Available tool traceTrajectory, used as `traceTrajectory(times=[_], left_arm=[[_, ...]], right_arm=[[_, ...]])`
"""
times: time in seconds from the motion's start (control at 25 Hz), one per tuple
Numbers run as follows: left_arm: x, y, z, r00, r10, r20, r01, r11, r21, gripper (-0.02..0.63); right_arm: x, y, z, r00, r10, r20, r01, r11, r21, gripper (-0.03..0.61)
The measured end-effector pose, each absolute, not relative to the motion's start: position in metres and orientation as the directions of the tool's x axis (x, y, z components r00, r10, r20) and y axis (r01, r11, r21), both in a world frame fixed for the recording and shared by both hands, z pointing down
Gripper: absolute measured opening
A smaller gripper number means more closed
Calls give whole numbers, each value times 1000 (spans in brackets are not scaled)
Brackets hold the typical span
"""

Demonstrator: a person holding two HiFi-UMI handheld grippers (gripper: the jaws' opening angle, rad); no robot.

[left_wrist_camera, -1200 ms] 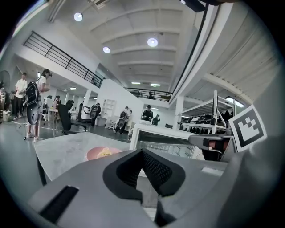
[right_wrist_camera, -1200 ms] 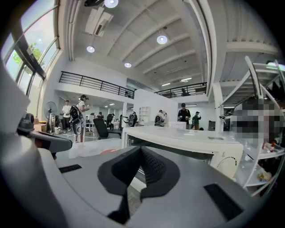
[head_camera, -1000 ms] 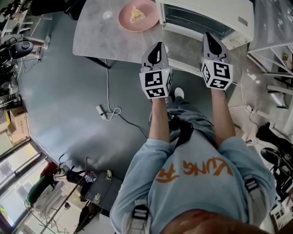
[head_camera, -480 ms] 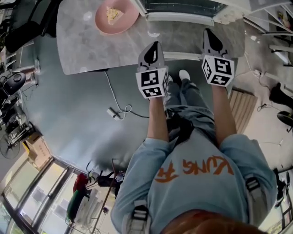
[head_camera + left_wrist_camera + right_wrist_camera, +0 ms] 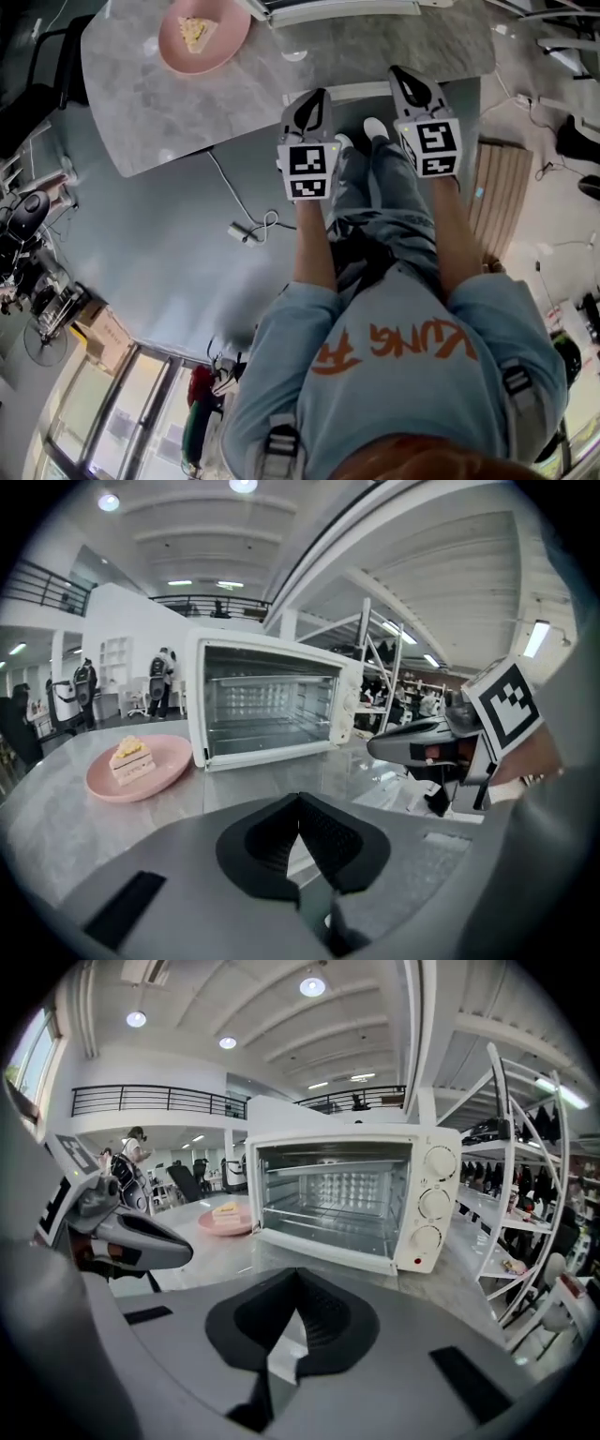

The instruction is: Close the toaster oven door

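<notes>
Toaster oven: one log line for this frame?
toaster oven door: open, folded down | left gripper: shut, empty | right gripper: shut, empty | contact: none

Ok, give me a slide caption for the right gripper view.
Shut, empty right gripper facing the open white toaster oven, with a cake slice on a pink plate to its left.

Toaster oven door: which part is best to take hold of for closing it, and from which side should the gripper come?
The door lies folded down flat before the toaster oven, apparently hinged at the bottom. Take the white bar on its free edge, coming from the person's side, low; lifting there should swing it shut.
</notes>
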State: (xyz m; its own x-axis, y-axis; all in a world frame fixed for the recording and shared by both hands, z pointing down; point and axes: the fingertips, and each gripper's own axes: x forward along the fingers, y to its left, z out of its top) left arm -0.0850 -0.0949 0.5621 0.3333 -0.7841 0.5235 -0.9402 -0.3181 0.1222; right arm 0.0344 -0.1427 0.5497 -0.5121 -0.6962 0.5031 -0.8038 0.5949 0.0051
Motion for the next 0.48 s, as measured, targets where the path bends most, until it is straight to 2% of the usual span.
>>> traceTrajectory(times=[0.28,0.48], left_arm=[[-67,-68,598,417,-666,619,-882,-460,100,3],[-65,-57,627,439,-590,678,-854,-508,111,3]], right_arm=[[45,-104,583,-570,-552,609,-708,705,-23,-2],[56,-85,607,-516,-470,716,-620,782,66,-2]])
